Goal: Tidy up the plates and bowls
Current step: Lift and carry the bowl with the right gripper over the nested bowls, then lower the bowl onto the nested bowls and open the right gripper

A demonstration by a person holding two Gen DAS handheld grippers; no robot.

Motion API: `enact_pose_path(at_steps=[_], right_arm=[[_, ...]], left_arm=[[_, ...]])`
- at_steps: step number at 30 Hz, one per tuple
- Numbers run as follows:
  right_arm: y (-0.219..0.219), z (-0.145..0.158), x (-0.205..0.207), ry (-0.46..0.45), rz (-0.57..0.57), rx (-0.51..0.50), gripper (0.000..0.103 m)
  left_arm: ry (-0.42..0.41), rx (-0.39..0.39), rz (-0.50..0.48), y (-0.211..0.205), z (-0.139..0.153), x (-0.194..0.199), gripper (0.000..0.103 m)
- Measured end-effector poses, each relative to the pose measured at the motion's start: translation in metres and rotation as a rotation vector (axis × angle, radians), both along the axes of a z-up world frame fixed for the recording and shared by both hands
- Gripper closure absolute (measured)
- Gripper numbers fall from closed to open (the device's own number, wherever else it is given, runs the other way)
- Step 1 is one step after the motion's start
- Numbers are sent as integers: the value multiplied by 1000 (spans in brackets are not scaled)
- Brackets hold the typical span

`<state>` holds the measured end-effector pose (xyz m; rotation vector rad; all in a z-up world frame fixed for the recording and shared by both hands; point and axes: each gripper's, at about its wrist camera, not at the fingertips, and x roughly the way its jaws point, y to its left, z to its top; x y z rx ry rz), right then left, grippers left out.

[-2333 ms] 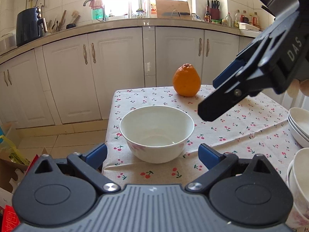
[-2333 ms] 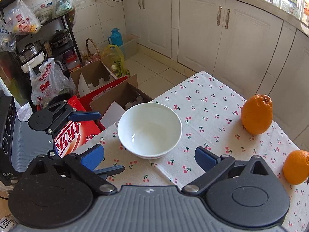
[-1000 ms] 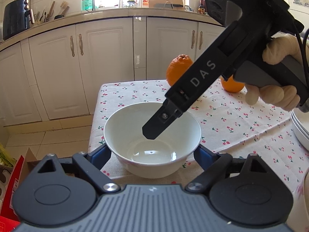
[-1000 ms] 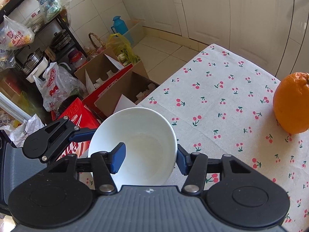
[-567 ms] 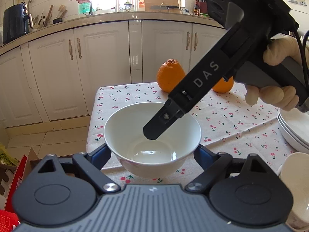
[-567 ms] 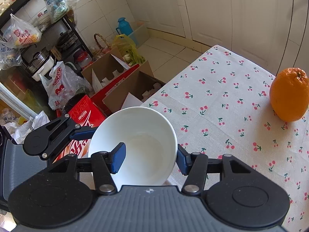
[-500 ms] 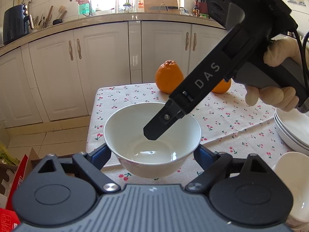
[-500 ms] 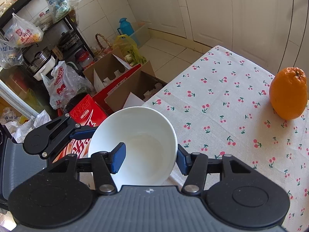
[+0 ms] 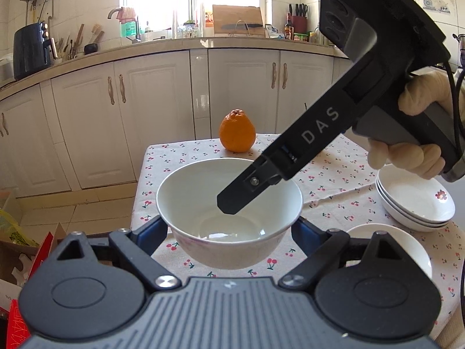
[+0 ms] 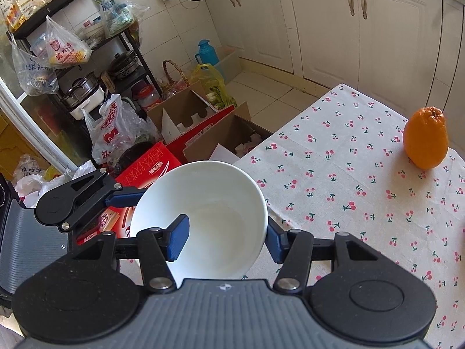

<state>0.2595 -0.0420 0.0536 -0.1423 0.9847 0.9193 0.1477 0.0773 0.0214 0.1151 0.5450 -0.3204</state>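
Left wrist view. White bowl (image 9: 229, 212) sits between the two blue pads of the left gripper (image 9: 229, 229); the jaws are spread to either side of the bowl's lower wall. Whether the pads actually touch the wall cannot be told, since the bowl hides the contact points. The bowl appears lifted off the cherry-print tablecloth (image 9: 334, 174), a shadow showing beneath it. The right gripper (image 9: 247, 192) reaches in from the upper right, held by a gloved hand (image 9: 415, 133), with one black finger dipping inside the bowl near its right rim. To the right, on the cloth, a stack of shallow white plates (image 9: 415, 200), the top one bearing a small red mark. Just in front of that stack, another white bowl (image 9: 389, 244), partly hidden behind the left gripper's body. An orange (image 9: 237, 133) stands at the far edge of the table, well apart from the bowl.

Right wrist view. The right gripper (image 10: 226, 240) pinches the bowl's wall (image 10: 200, 212): left blue pad inside the bowl, right blue pad outside against the rim's near-right side. Jaws narrowed on the wall. The bowl hangs at the table's corner, partly over the floor. The left gripper (image 10: 122, 197) shows at left, one blue pad beside the bowl's far-left wall. Orange (image 10: 425, 138) stands on the tablecloth (image 10: 348, 174) at far right. Below the table edge: a red carton (image 10: 151, 165) and open cardboard boxes (image 10: 203, 128).
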Motion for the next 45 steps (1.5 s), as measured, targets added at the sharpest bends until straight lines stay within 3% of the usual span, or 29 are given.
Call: enact_pose_path(at_steps=[21,45], right_arm=[[-70,24,-87,-51,-63,19,42],[-123,-10,-104,-9,-155,-6,41]], left_arm=[[-25,-8,-94,-48,23,-72,11],[84,-19,-192,-91,-8,-69,11]])
